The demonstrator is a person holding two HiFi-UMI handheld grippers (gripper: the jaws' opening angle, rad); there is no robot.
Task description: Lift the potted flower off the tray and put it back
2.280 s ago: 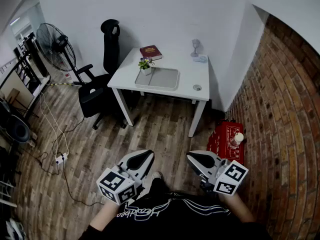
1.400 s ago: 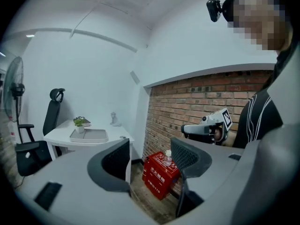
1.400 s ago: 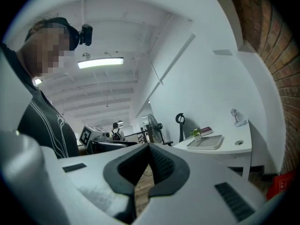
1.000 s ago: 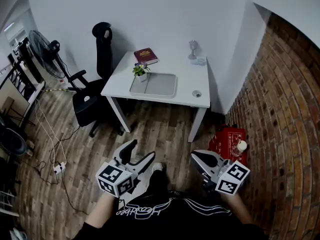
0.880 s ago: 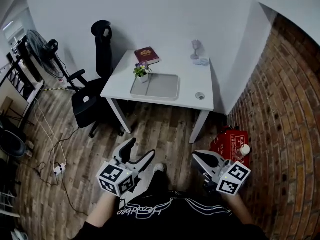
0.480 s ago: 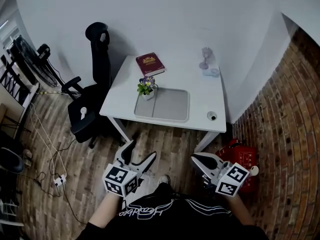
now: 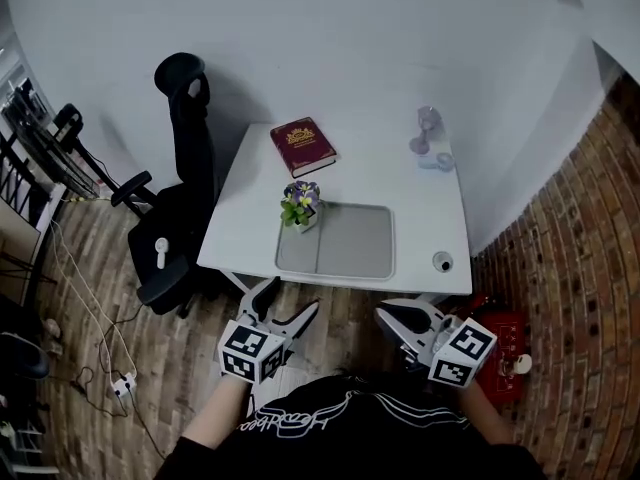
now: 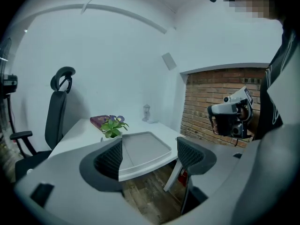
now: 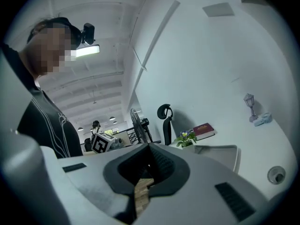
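Observation:
A small potted flower [image 7: 301,206] with green leaves and purple blooms stands at the far left corner of the grey tray [image 7: 350,243] on a white table [image 7: 245,223]. Both grippers hang short of the table's near edge, well apart from the pot. My left gripper [image 7: 288,301] is open with nothing between its fingers; in the left gripper view the flower [image 8: 112,126] and tray [image 8: 145,146] lie beyond its jaws. My right gripper [image 7: 386,314] is shut and empty. From the right gripper view the flower [image 9: 186,138] is far ahead.
A red book [image 7: 303,146] lies behind the flower. At the table's far right corner stands a small lamp figurine [image 7: 428,128], and a round object [image 7: 442,262] sits near the front right. A black office chair [image 7: 175,218] is left of the table; a brick wall [image 7: 590,258] is right.
The table has come much nearer and now lies just ahead of both grippers. The left jaws stand wider than in the earliest frame. The flower has not moved on the tray.

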